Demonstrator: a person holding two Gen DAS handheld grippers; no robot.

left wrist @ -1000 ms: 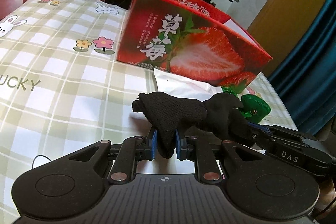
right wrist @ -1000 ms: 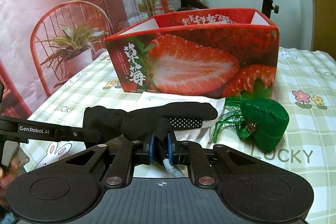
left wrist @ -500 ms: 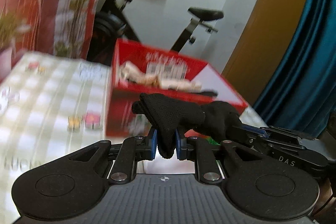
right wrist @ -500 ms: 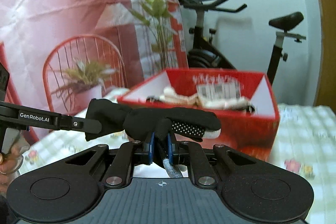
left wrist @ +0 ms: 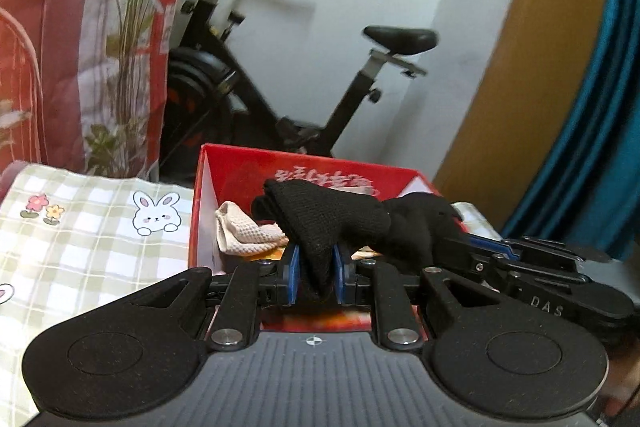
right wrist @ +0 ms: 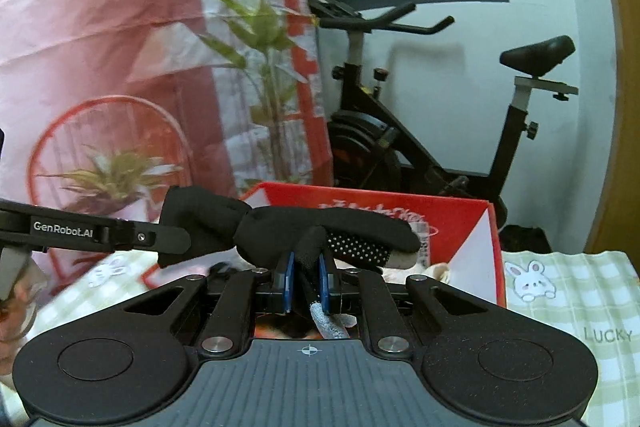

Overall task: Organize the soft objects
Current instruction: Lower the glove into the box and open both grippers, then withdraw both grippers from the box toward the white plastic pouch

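A black knitted glove (left wrist: pixel 332 223) hangs stretched between both grippers, above the near edge of the open red strawberry box (left wrist: pixel 224 171). My left gripper (left wrist: pixel 315 273) is shut on one end of it, its blue pads pinching the fabric. My right gripper (right wrist: pixel 305 281) is shut on the other end of the black glove (right wrist: pixel 320 227), where white grip dots and a grey cuff show. Each gripper appears in the other's view: the right gripper (left wrist: pixel 532 267) at the right, the left gripper (right wrist: pixel 96 233) at the left. A beige waffle cloth (left wrist: pixel 244 233) lies inside the box.
The red box (right wrist: pixel 486 247) stands on a table with a green checked cloth (left wrist: pixel 80 239) printed with rabbits and flowers. Behind the table are an exercise bike (right wrist: pixel 400 131), a pink printed backdrop (right wrist: pixel 100 47) and a teal curtain (left wrist: pixel 592 107). A hand (right wrist: pixel 16 291) shows at the left edge.
Both grippers have risen with the glove held between them and moved toward the box. The box's front face has dropped below view and its open top with cloths inside now shows.
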